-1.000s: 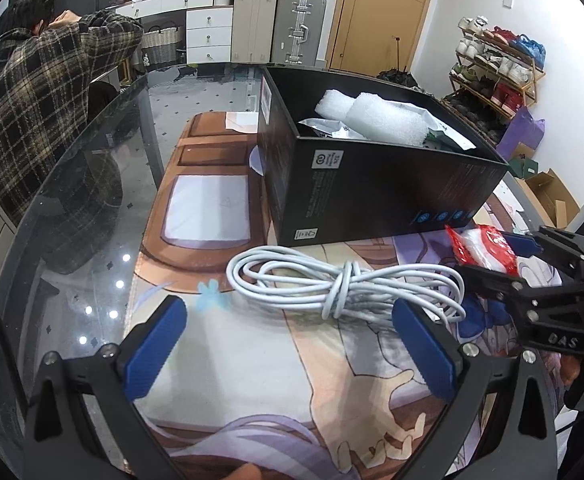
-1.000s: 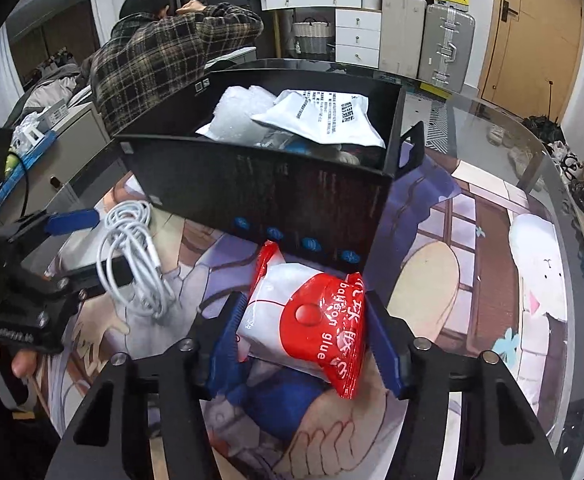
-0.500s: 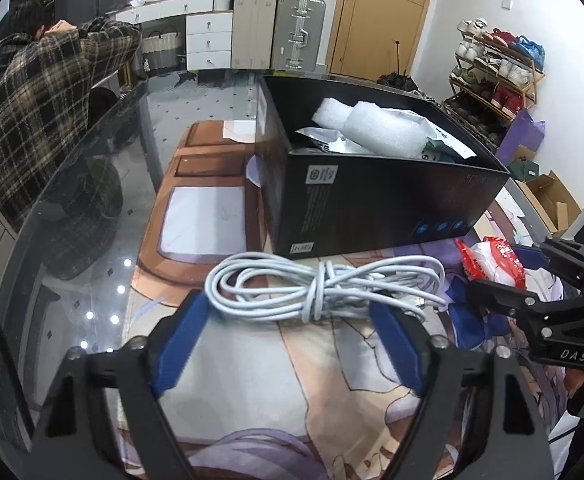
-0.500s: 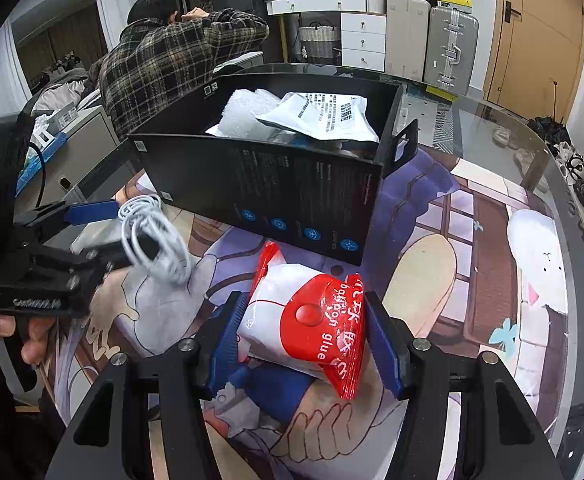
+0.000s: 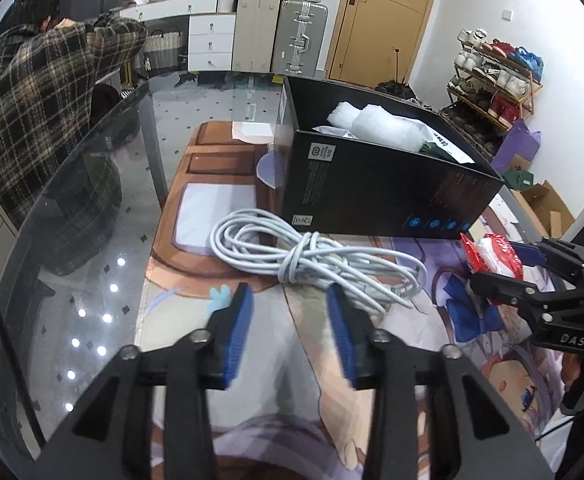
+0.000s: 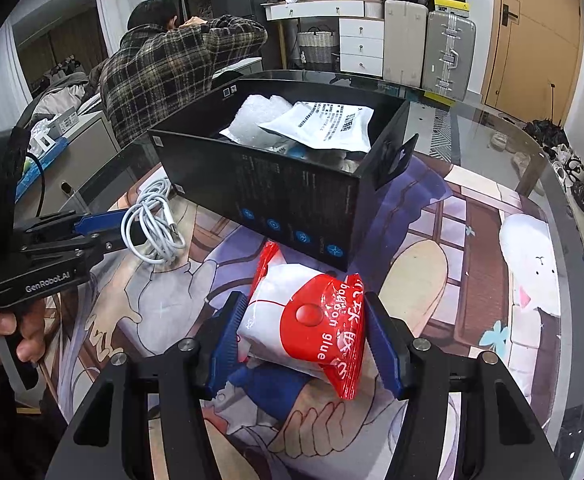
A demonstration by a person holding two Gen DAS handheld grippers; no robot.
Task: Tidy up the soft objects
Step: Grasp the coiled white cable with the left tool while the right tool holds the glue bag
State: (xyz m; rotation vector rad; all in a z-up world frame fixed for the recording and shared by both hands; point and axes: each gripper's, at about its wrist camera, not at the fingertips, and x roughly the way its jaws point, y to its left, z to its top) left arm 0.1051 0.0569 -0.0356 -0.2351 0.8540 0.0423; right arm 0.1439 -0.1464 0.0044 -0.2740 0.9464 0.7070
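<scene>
A coiled white cable (image 5: pixel 312 260) is raised off the printed mat, in front of the black box (image 5: pixel 380 196). My left gripper (image 5: pixel 289 308) has closed on the knot of the cable; the cable also shows in the right wrist view (image 6: pixel 153 224), hanging from the left gripper (image 6: pixel 107 228). My right gripper (image 6: pixel 304 332) is shut on a red and white balloon glue packet (image 6: pixel 308 320), held over the mat in front of the box (image 6: pixel 292 200). The packet also shows in the left wrist view (image 5: pixel 492 256). The box holds bubble wrap (image 5: pixel 376 128) and a white printed pouch (image 6: pixel 324 124).
A glass table (image 5: pixel 91 240) carries the printed mat (image 6: pixel 492 240). A person in a plaid shirt (image 6: pixel 163 68) bends over at the back left. Suitcases (image 5: pixel 279 36), white drawers and a shoe rack (image 5: pixel 492 80) stand behind.
My left gripper's fingers have closed from wide open onto the middle of the cable, and the cable has come up off the mat. The right gripper keeps hold of the packet, little moved.
</scene>
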